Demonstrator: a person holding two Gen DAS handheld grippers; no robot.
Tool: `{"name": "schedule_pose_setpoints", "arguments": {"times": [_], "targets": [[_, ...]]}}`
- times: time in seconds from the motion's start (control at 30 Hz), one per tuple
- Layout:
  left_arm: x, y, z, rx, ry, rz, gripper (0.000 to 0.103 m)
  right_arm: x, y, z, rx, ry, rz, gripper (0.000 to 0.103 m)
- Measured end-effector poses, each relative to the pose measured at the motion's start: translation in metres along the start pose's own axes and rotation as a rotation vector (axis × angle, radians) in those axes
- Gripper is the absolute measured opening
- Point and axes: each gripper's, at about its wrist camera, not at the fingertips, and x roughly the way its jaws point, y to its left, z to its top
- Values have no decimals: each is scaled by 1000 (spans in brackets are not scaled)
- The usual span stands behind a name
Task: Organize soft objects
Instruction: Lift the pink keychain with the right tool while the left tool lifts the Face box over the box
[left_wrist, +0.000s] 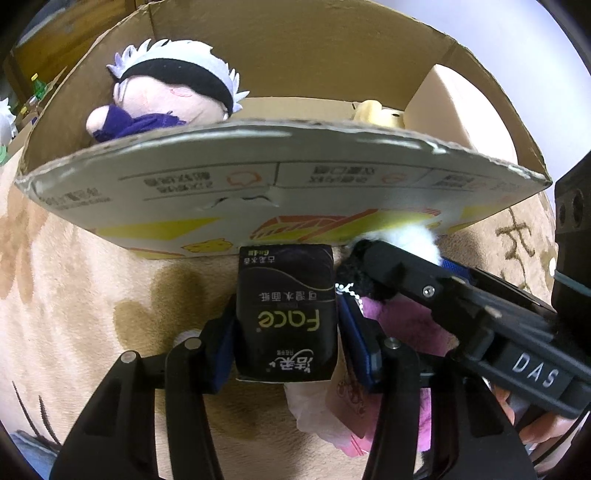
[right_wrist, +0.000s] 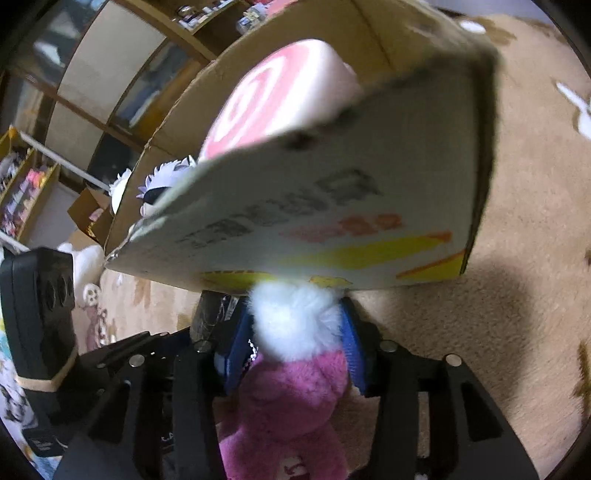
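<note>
While you crouch by the box:
Left claw (left_wrist: 286, 325): your pads clamp the black tissue pack (left_wrist: 287, 314).
Right claw (right_wrist: 295, 343): grips the pink-and-white plush toy (right_wrist: 295, 373).
Cardboard box (left_wrist: 258, 184): just beyond both.

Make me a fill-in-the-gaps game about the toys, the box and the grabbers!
1. The left gripper is shut on a black ____ pack.
2. The right gripper squeezes a plush toy that is white on top and ____ below.
3. The doll with white hair lies ____ the box.
4. The box stands on a tan ____.

Missing words: tissue; pink; inside; carpet
</note>
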Motion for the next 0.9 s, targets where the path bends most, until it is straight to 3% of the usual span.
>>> {"name": "schedule_pose_setpoints", "arguments": {"times": [0.07,0.2,0.4,0.9], "targets": [[3,1,-4,-4,-1,-1,50,-1,5,0,-28,-4,3,39],[-3,3,-8,14,-4,40,48,-4,12,-2,-58,-18,-10,35],[-16,9,-10,-19,-27,38,45,-18,21,-5,-114,-56,-53,33],[-81,0,-40,1,-243,84,46,-74,42,-15,-183,-180,-72,32]]}}
